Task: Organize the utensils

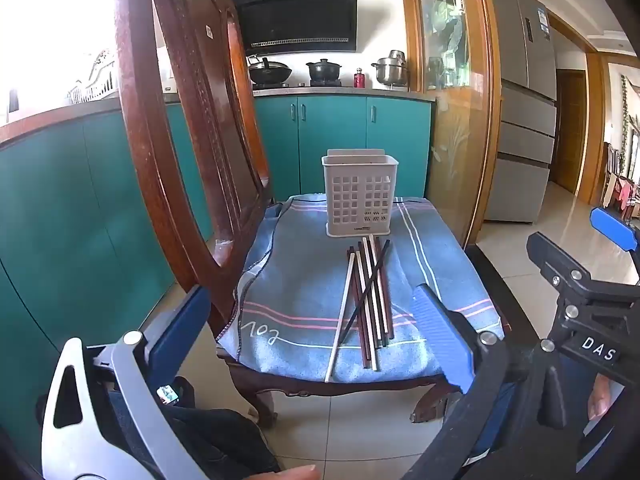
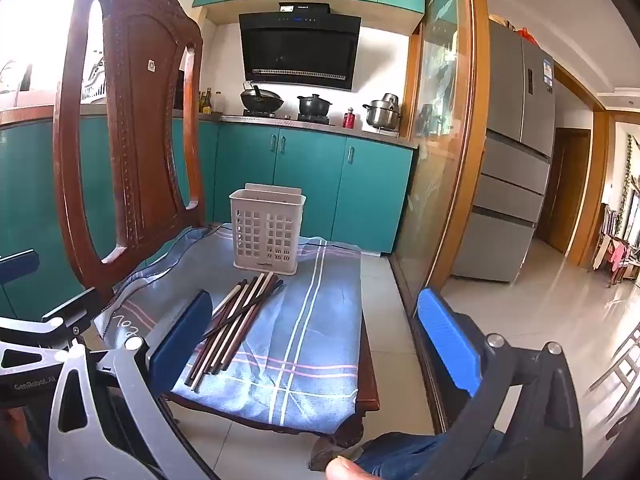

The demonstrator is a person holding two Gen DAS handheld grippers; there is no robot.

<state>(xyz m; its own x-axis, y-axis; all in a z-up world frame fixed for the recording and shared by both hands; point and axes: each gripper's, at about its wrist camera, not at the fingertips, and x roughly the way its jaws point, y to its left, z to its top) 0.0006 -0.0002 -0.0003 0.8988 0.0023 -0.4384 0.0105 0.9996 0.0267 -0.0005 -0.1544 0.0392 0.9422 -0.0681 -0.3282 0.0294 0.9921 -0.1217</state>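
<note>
Chopsticks (image 1: 366, 300) lying in a loose bundle on the blue cloth (image 1: 288, 280) over the chair seat, far tips just short of the white slotted holder (image 1: 359, 194), which is standing upright behind them. 1 dark stick crossing diagonally over the rest.

Left wrist view: left gripper (image 1: 316, 328) hovering short of the bundle's near ends, jaws spread wide, gripping nothing. Right gripper (image 1: 576, 264) sitting at the right edge.

Right wrist view: right gripper (image 2: 320, 340) likewise gaping, holding nothing; chopsticks (image 2: 236, 320) lying beside its left finger (image 2: 180, 340), holder (image 2: 267, 232) beyond.

Judging handling: light, stiff, thin, smooth, likely rolling or slipping. Pinching across mid-length looking safest; peeling off the crossing stick first.
</note>
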